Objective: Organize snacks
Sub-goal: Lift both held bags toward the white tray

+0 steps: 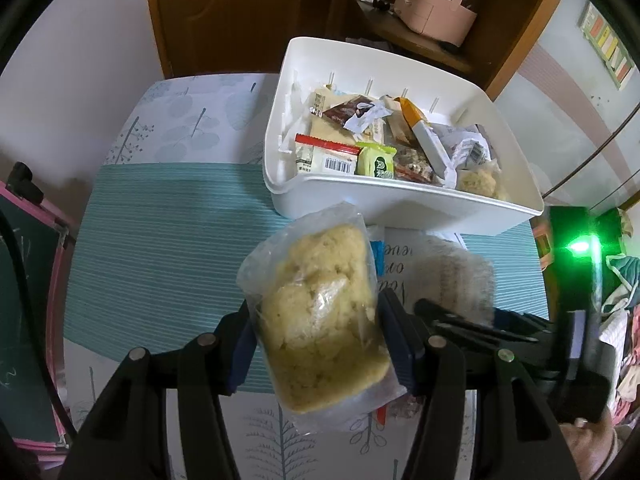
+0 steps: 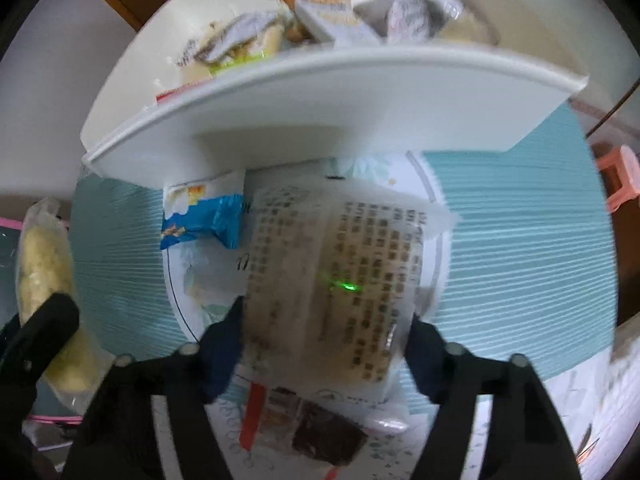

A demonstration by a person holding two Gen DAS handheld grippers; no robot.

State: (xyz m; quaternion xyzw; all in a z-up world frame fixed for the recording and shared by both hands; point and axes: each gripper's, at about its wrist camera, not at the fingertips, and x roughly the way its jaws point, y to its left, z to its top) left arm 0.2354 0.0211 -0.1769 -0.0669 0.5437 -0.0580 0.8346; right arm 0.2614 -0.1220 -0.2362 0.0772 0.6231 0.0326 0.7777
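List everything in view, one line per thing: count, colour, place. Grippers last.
Storage bin: one, white, far side of table, full of mixed snack packets.
Clear-wrapped cake: one, pale yellow, in left gripper.
Printed translucent packet: one, whitish, in right gripper.
Blue snack packet: one, blue and white, on table before bin.
Brown-and-red packet: one, on table under right gripper.
Tablecloth: one, teal striped.
Left gripper: black, shut on cake.
Right gripper: black, shut on packet.

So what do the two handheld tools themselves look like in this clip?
Both match: the left tool and right tool have matte black linkage arms with round silver pivot pins and dark blue fingertip pads. The right tool's body carries a glowing green light. No cables or sleeves are discernible.
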